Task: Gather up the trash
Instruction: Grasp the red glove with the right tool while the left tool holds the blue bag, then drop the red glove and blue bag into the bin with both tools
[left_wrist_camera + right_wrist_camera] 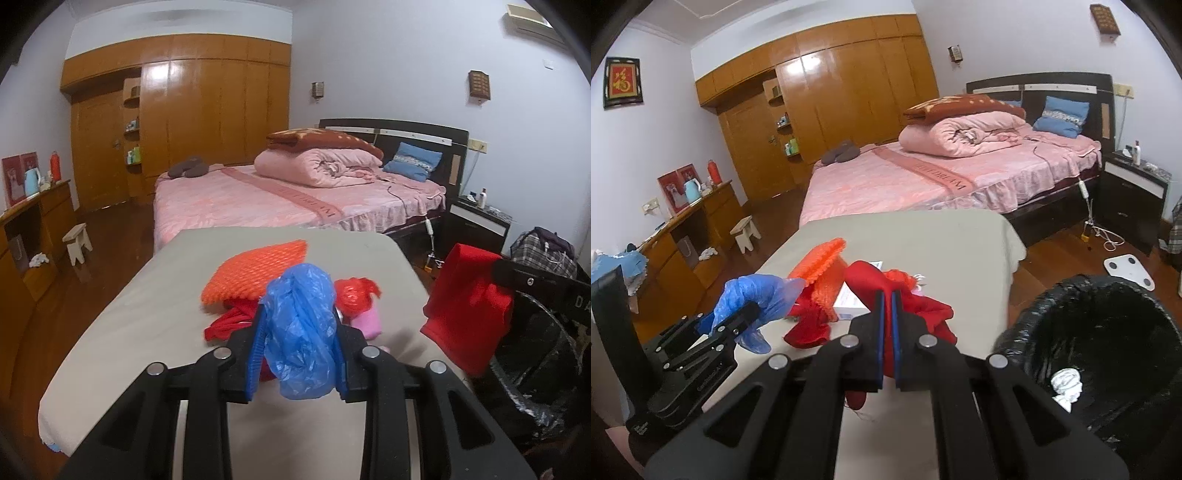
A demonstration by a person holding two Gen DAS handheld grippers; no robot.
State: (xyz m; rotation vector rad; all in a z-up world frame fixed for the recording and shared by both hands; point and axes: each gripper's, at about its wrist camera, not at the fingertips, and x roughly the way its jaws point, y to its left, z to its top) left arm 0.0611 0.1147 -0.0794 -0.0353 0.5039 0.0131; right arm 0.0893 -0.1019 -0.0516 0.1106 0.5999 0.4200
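Observation:
My left gripper (297,325) is shut on a crumpled blue plastic bag (301,332) above the grey-covered table (147,314); the bag shows in the right wrist view (757,299) too. My right gripper (887,295) is shut on a red cloth (871,280), which shows in the left wrist view (465,306) held up at the table's right edge. On the table lie an orange foam net (255,269), a red plastic bag (356,291), a pink item (367,321) and more red cloth (229,321). A black-lined trash bin (1100,332) stands right of the table with white crumpled paper (1067,384) inside.
A pink bed (295,195) with folded quilts stands beyond the table. A black nightstand (1130,199) and a white scale (1130,269) are at the right. A wooden desk (33,229), a small stool (77,243) and wardrobes (184,118) are at the left and back.

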